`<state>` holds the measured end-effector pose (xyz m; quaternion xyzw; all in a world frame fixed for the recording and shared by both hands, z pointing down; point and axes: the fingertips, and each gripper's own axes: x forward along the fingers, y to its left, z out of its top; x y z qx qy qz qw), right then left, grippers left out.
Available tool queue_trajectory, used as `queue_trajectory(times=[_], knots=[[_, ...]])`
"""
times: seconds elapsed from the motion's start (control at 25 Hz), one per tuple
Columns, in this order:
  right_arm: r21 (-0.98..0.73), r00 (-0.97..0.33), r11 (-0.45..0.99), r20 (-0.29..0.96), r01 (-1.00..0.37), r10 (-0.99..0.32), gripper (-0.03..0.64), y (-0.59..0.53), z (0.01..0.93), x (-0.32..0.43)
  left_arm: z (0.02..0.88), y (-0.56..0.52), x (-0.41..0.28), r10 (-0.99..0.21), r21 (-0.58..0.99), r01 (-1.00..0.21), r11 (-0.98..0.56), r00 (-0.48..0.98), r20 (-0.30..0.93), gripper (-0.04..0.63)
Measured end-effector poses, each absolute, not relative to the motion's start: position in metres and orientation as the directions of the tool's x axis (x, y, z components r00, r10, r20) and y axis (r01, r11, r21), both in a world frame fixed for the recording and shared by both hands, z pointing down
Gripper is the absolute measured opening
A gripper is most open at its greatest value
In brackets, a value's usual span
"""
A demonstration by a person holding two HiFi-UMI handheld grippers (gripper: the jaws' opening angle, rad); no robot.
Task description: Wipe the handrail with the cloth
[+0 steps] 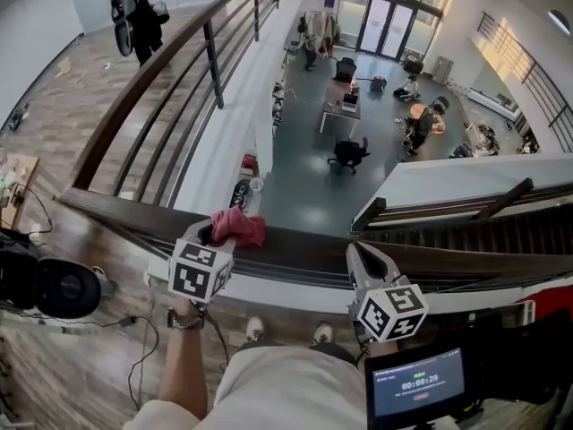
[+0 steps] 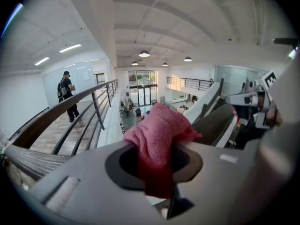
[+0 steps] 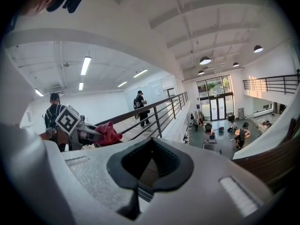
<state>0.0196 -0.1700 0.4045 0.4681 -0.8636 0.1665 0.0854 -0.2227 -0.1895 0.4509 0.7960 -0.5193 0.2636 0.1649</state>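
Nearest in the head view are the person's pale trousers, two shoes (image 1: 255, 330) on the floor, a wristwatch (image 1: 183, 319) on the left forearm, and a small screen (image 1: 418, 383) with a timer at lower right, none of which either gripper view shows. Just past them the left gripper (image 1: 215, 233) reaches onto the dark wooden handrail (image 1: 300, 247), its jaws pinching a pink cloth (image 1: 240, 227) that is bunched on the rail's top surface. The left gripper view confirms the hold: the cloth runs down through the dark opening between the jaws and bulges out beyond their tips. The right gripper (image 1: 361, 256) lies further along the same rail, apart from the cloth. Its own view shows the jaws pressed together with nothing between them and only wood grain visible through the opening. That view also catches the left gripper from the side, with its marker cube (image 3: 69, 118) and the cloth sticking out of its tip, just as the left gripper view catches the right gripper at its right edge. Beyond the rail, the head view alone looks straight down into an atrium with a desk (image 1: 340, 115), a black office chair (image 1: 349, 153) and several seated people. A side railing (image 1: 161, 70) with metal bars runs away along the upper walkway, where a person with a backpack (image 1: 136, 16) is walking. Glass entrance doors (image 1: 385, 21) stand at the far end, and only the gripper views take in the ceiling lamps (image 2: 144, 54).
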Motion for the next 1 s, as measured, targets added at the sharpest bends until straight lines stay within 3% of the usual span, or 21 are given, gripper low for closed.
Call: queue_trajectory(times=[1.0], knots=[[-0.227, -0.611, 0.568, 0.274, -0.791, -0.743, 0.002, -0.156, 0.414, 0.095, 0.446, -0.172, -0.036, -0.656, -0.019, -0.823, -0.568, 0.439, 0.614, 0.1]])
